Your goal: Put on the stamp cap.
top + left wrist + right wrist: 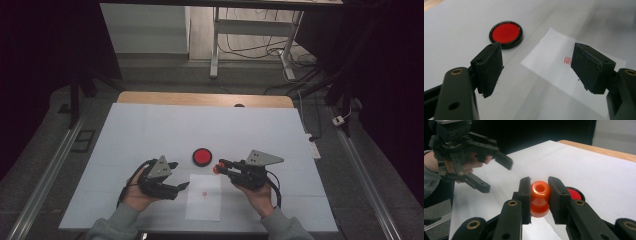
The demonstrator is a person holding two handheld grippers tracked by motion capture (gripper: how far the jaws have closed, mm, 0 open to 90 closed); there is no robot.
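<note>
On the bench (150,125) we have a sheet of paper (204,197) that already bears a red stamp mark (204,194), so the stamping looks done. Our left hand-held gripper (176,175) stands apart and empty beside the sheet. The right hand-held gripper (220,165) is clamped on the orange stamp (539,197), lifted near the red ink pad (202,156); setting it down remains.

Premises: a lab or test room. Evidence, high view: white-covered table (150,125) centre frame, set between metal floor rails (45,175) at left and right; black curtains (40,45) on both sides; desk legs (215,45) and loose cables (260,47) at upper centre; power strip (314,149) at right
</note>
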